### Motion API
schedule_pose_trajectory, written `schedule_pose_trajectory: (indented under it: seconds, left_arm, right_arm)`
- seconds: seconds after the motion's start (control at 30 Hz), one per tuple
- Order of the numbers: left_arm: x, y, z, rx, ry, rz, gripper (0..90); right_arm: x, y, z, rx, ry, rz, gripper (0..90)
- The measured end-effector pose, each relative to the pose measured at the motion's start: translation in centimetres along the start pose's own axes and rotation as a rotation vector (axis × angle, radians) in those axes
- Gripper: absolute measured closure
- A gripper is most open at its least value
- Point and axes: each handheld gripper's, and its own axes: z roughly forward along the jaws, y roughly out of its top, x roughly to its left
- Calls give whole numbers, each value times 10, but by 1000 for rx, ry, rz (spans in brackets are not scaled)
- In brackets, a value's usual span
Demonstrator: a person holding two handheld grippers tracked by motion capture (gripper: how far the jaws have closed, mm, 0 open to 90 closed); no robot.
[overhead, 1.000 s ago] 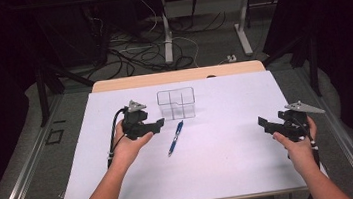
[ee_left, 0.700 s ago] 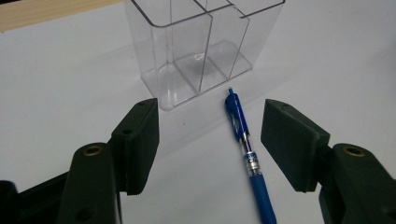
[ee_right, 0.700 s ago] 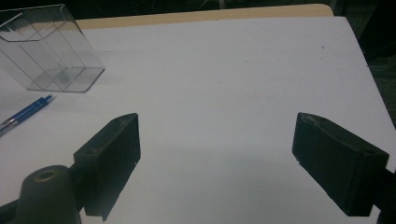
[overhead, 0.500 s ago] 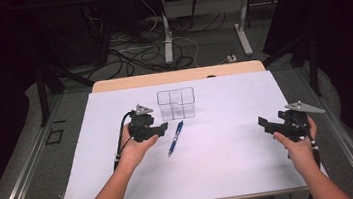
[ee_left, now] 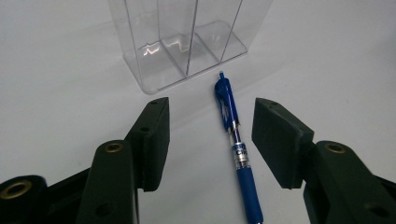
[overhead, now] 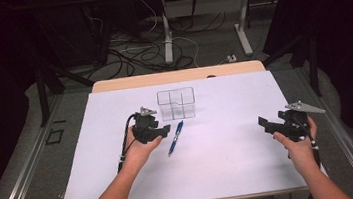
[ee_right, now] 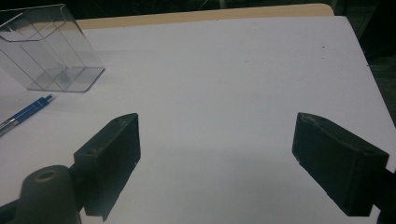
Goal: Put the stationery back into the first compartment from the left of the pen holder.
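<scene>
Left claw (ee_left: pixel 210 135) straddles the blue pen (ee_left: pixel 236 149); jaws have just been closing, pads not yet on the barrel, gap on both sides; pen lies flat on the white counter (overhead: pixel 232 163), tip toward the clear divided organizer (ee_left: pixel 182 42), just short of its base; in the high view pen (overhead: pixel 175 138) sits just right of left claw (overhead: pixel 163 130); right claw (ee_right: pixel 217 158) spread wide, nothing between, held well apart near the counter's right edge (overhead: pixel 263 122).

Dark room; grey floor (overhead: pixel 30 161) with tangled cables (overhead: pixel 134 59) behind white table (overhead: pixel 233 173).
</scene>
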Motion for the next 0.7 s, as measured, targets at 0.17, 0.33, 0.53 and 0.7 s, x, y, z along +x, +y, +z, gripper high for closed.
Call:
schedule_pose_trajectory:
  seconds: [0.17,0.33,0.53,0.7]
  left_arm:
    - [-4,-2,3,23,-12,-11,514]
    - [-7,-4,9,49,-23,-31,545]
    - [-10,-6,15,86,-44,-74,571]
    - [-11,-7,19,117,-59,-90,592]
  right_arm:
    - [1,0,0,-3,1,6,147]
    - [1,0,0,3,7,6,146]
    - [1,-1,0,8,8,5,143]
    - [1,-1,1,22,5,-1,130]
